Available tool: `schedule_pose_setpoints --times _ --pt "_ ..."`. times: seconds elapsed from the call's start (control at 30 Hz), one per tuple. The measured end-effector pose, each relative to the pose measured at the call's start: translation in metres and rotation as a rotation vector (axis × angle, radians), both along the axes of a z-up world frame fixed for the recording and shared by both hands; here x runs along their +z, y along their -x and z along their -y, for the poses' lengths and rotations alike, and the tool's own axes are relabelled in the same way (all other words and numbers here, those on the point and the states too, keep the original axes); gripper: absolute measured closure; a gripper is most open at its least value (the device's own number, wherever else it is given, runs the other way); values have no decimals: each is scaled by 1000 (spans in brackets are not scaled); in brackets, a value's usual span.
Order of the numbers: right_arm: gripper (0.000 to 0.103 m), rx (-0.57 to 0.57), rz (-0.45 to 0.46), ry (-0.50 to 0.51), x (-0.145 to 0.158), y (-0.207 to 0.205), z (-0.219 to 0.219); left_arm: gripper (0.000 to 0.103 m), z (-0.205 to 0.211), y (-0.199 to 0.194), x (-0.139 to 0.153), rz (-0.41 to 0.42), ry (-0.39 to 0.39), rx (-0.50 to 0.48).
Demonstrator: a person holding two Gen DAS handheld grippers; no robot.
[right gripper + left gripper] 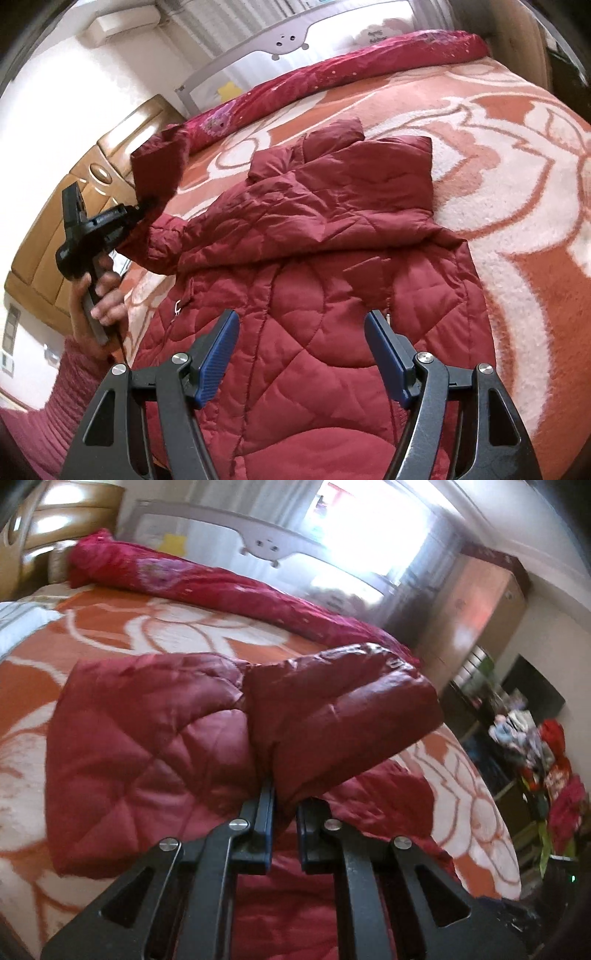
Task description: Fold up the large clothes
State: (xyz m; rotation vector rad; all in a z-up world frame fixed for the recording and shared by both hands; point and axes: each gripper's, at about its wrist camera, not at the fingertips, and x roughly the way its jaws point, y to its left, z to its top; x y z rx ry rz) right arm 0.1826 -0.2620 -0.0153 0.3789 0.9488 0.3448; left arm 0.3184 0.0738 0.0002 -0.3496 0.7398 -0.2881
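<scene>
Jacket [332, 295], red and quilted, lies spread on the orange-and-white floral bedspread [517, 184], collar toward the far rail. Left gripper [282, 794] is clamped on the cuff of one sleeve [332, 709], holding it raised off the bed beyond the jacket's left edge. Right gripper [301, 354] hovers over the lower body panel, jaws apart, nothing between them. Bare bedspread remains to the jacket's right; a rolled red quilt [332, 74] lines the far edge.
</scene>
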Motion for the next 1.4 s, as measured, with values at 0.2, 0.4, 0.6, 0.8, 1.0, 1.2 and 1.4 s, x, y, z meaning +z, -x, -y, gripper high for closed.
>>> schedule_pose_setpoints --times 0.2,0.4,0.6,0.8,1.0,1.2,1.4 --pt "31 -28 -17 -25 -7 -9 15 96 48 -2 -7 -28 1 -84" --pt "31 -44 -12 -51 -7 -22 25 96 104 -4 -12 -50 4 -166" --pt "29 -83 -6 -137 -3 -47 41 96 146 -6 -34 -85 -39 -213" --pt "29 -97 -24 -207 -5 -79 44 96 159 -3 -53 -116 -74 -232" --pt "22 -94 -44 -286 -15 -111 39 96 168 1 -59 -114 -114 -258" --pt "23 -102 -116 -368 -42 -154 32 95 170 2 -63 -131 -131 -270" --pt "92 -129 -171 -344 -62 -179 27 81 165 4 -66 -182 -117 -284"
